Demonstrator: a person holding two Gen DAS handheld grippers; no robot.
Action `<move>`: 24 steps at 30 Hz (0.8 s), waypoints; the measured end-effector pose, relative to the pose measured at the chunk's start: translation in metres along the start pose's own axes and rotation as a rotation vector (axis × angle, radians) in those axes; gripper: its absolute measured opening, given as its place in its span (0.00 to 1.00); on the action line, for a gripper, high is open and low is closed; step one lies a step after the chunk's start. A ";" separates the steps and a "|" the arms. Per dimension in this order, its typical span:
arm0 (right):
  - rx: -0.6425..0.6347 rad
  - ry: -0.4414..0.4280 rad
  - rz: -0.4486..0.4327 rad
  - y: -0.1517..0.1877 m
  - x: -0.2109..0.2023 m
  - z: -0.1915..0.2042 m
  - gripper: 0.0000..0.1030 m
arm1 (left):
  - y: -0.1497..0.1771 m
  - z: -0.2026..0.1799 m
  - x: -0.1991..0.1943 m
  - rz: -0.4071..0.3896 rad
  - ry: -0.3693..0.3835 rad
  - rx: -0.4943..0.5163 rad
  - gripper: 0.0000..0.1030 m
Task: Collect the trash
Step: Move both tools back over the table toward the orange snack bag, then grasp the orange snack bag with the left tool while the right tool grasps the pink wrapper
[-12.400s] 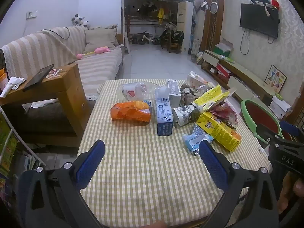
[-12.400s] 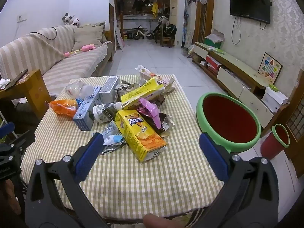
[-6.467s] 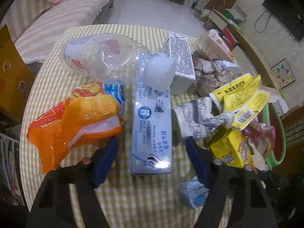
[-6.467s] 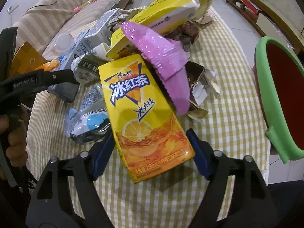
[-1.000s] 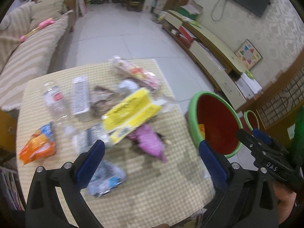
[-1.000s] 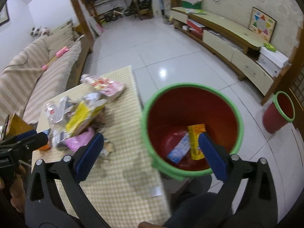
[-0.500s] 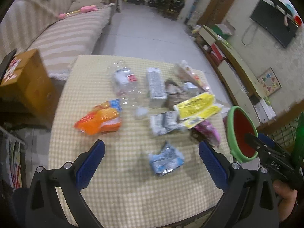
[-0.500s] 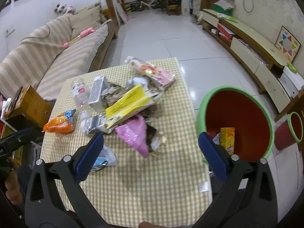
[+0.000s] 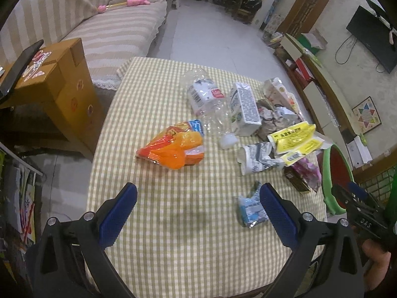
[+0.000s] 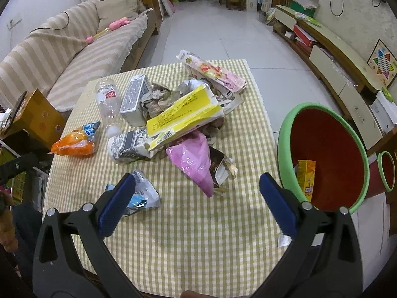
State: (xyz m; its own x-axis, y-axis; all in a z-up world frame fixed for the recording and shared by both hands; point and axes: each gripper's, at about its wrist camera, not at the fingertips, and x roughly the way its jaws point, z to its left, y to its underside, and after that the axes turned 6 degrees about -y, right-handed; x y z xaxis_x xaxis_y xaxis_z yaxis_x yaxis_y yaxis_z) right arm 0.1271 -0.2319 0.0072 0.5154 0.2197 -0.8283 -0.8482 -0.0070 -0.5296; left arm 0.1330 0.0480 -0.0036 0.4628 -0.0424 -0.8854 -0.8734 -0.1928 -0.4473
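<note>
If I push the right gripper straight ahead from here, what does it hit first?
Probably the pink wrapper: it lies nearest, centred between the open fingers of the right gripper. Bare checked tablecloth comes before it. Depth is hard to judge through the fisheye, so the gripper might pass above it.

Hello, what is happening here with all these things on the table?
A person is clearing trash off a checked table with two handheld grippers. Both the left gripper and the right gripper are open and hold nothing. A yellow drink carton lies in the red bin beside the table. Wrappers, a clear bottle and cartons remain.
</note>
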 end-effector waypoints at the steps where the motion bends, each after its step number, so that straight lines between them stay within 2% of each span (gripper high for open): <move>1: 0.001 0.002 0.004 0.000 0.002 -0.001 0.95 | -0.001 0.001 0.003 0.005 -0.003 0.000 0.92; 13: 0.000 0.015 0.046 -0.005 0.036 -0.002 0.95 | -0.024 0.016 0.048 0.061 -0.066 0.047 0.92; 20: -0.043 0.031 0.053 -0.015 0.052 0.004 0.95 | -0.037 0.023 0.079 0.105 -0.070 0.041 0.92; 24: -0.062 0.034 0.062 -0.018 0.061 0.007 0.95 | -0.040 0.022 0.098 0.144 -0.047 0.040 0.92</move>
State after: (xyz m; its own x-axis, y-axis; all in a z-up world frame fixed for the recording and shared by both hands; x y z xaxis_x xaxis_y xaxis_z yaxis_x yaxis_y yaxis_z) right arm 0.1724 -0.2119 -0.0324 0.4668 0.1842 -0.8650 -0.8700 -0.0800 -0.4865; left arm 0.2103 0.0734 -0.0750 0.3252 -0.0206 -0.9454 -0.9361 -0.1489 -0.3187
